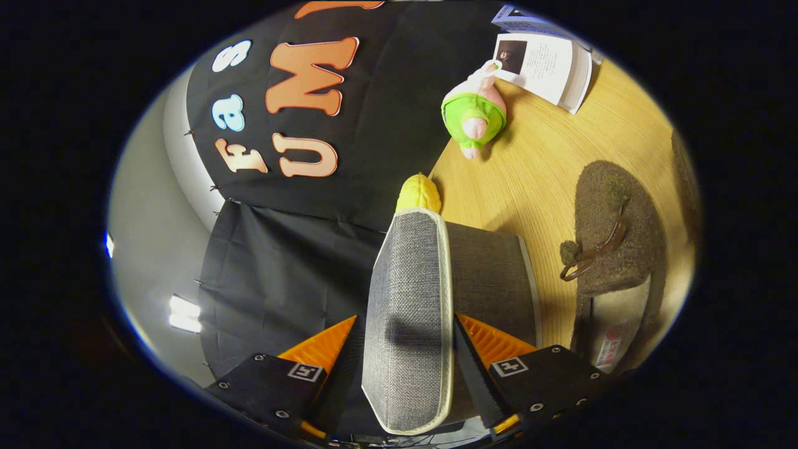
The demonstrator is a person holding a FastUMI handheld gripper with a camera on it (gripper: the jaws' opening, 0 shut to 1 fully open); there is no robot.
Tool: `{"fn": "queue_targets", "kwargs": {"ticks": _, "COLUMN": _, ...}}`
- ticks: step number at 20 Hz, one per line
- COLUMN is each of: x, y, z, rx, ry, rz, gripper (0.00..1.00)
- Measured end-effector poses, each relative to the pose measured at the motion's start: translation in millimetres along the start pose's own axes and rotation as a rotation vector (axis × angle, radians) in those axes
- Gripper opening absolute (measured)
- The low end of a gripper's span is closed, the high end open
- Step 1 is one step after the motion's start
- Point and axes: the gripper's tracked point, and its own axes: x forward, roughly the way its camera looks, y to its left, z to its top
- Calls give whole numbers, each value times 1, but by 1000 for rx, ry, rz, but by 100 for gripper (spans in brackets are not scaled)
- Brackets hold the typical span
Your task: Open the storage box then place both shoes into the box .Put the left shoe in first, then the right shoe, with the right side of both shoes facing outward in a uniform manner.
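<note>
Two fingers of the gripper [405, 349] show at the bottom of the frame, and between them stands the grey fabric lid [408, 312] of the storage box [489, 274]. The lid is lifted and seen nearly edge-on, with a pale trim running along its border. Each finger lies close against one face of the lid, so the gripper seems to be pinching it, though the exact contact on the right side is partly hidden. Just behind the lid, to its right, the darker grey wall of the box is visible, and it rests on the wooden desk [536, 174].

One brown fuzzy shoe [608, 231] lies on the desk at the right of the frame, just beside the box but not touching it as far as I can tell. It has a dark strap with a small pompom, and its pale lining with a label shows at the lower end. At the far right edge a second brown shape [684, 174] is cut off; I cannot tell what it is.

Beyond the lid, a yellow object [419, 193] peeks above its top edge. Further, in the upper middle, a pink and green plush toy [475, 112] lies on the desk, and an open book [548, 65] is near it at the upper right.
</note>
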Motion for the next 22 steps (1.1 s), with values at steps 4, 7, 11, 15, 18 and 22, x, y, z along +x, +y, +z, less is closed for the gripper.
{"fn": "queue_targets", "kwargs": {"ticks": 4, "x": -16, "y": 25, "z": 15, "rx": 29, "ry": -55, "rz": 77, "gripper": 42}}
{"fn": "queue_targets", "kwargs": {"ticks": 7, "x": -15, "y": 35, "z": 9, "rx": -57, "ry": -44, "rz": 36, "gripper": 15}}
{"fn": "queue_targets", "kwargs": {"ticks": 11, "x": -11, "y": 40, "z": 0, "rx": -118, "ry": -13, "rz": -4, "gripper": 1}}
{"fn": "queue_targets", "kwargs": {"ticks": 15, "x": -11, "y": 89, "z": 3, "rx": -145, "ry": -46, "rz": 51, "gripper": 0}}
{"fn": "queue_targets", "kwargs": {"ticks": 18, "x": 0, "y": 138, "z": 1, "rx": -213, "ry": -63, "rz": 86, "gripper": 1}}
{"fn": "queue_targets", "kwargs": {"ticks": 22, "x": 28, "y": 202, "z": -24, "rx": -307, "ry": -70, "rz": 129, "gripper": 2}}
